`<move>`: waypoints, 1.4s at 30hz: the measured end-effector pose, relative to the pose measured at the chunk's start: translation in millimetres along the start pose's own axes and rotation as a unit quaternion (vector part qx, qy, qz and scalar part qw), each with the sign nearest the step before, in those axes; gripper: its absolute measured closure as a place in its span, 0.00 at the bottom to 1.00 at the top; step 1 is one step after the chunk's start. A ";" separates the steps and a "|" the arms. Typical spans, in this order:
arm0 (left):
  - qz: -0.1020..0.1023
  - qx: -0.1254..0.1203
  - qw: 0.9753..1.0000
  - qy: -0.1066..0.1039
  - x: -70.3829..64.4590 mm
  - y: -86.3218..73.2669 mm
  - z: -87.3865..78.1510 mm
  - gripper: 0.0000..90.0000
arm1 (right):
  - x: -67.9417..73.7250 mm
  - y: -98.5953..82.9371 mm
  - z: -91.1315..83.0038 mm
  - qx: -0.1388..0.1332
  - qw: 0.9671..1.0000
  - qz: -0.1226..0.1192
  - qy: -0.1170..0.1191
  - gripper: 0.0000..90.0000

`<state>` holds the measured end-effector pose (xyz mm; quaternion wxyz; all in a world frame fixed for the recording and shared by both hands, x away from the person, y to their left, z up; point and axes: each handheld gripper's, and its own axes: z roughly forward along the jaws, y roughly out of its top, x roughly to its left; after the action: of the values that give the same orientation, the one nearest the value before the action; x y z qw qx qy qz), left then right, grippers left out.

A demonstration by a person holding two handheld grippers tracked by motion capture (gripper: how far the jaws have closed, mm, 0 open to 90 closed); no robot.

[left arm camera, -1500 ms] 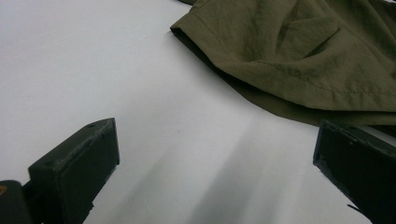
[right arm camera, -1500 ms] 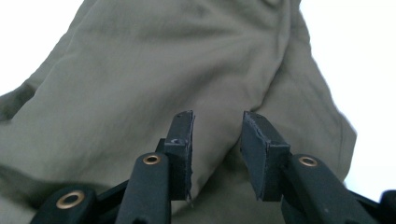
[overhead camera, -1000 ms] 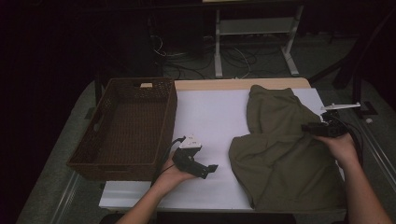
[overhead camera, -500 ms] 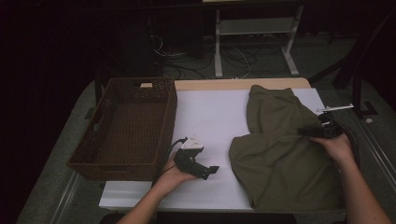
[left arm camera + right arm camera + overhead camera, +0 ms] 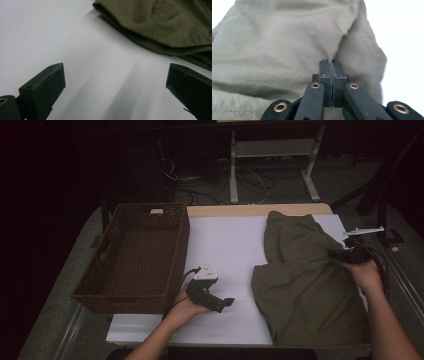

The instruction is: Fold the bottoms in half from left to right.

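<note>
While the olive garment [image 5: 305,285] lies spread over the right half of the high view, on the white table surface [image 5: 225,245], the right gripper [image 5: 336,254] sits at the cloth's right edge, at right centre of that frame. In the right gripper view its jaws are pressed together with a small ridge of fabric [image 5: 337,53] pinched between the tips; creases run out from the pinch, which suggests the cloth is under light tension there. The grip on an edge rather than mid-panel appears meant to let that side be lifted or folded over.

The left gripper [image 5: 227,303] rests low at lower centre of the high view, apart from the garment, pointing toward the garment's near left edge. In the left gripper view its jaws stand wide apart with nothing between them but bare white surface; the hem of the garment [image 5: 160,27] crosses the upper right of that frame, near but not touching. This posture reads as waiting, ready to take a second hold.

The brown wicker basket [image 5: 100,285] stands at left centre, holding nothing visible, a likely destination for the cloth.
</note>
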<state>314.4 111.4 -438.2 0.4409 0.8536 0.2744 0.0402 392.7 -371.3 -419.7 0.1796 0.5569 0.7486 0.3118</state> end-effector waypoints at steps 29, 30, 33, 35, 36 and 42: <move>-0.004 0.000 1.000 -0.002 1.7 -1.1 -0.6 0.02 | -19.1 -3.9 -13.6 -0.024 0.999 0.026 0.002 0.57; -0.004 0.000 1.000 -0.002 1.7 -1.1 -0.6 0.02 | -19.1 -3.9 -13.6 -0.024 0.999 0.026 0.002 0.57; -0.005 0.000 1.000 -0.005 1.8 -1.1 -0.5 0.02 | -8.6 -1.6 -13.0 -0.022 0.999 0.008 0.022 0.54; -0.004 0.000 1.000 -0.006 1.8 -1.2 -0.5 0.02 | 3.3 1.3 -13.5 -0.023 0.999 -0.004 0.045 0.52; -0.004 0.000 1.000 -0.007 1.9 -1.2 -0.6 0.02 | 3.3 1.3 -13.5 -0.023 0.999 -0.004 0.045 0.52; -0.002 0.002 1.000 -0.008 1.2 -1.4 0.1 0.02 | 25.2 4.9 -12.3 -0.023 0.995 -0.035 0.090 0.52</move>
<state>314.9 112.6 -439.5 0.4415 0.8542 0.2727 0.0322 380.7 -349.9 -405.3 0.1356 0.4956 0.7734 0.3712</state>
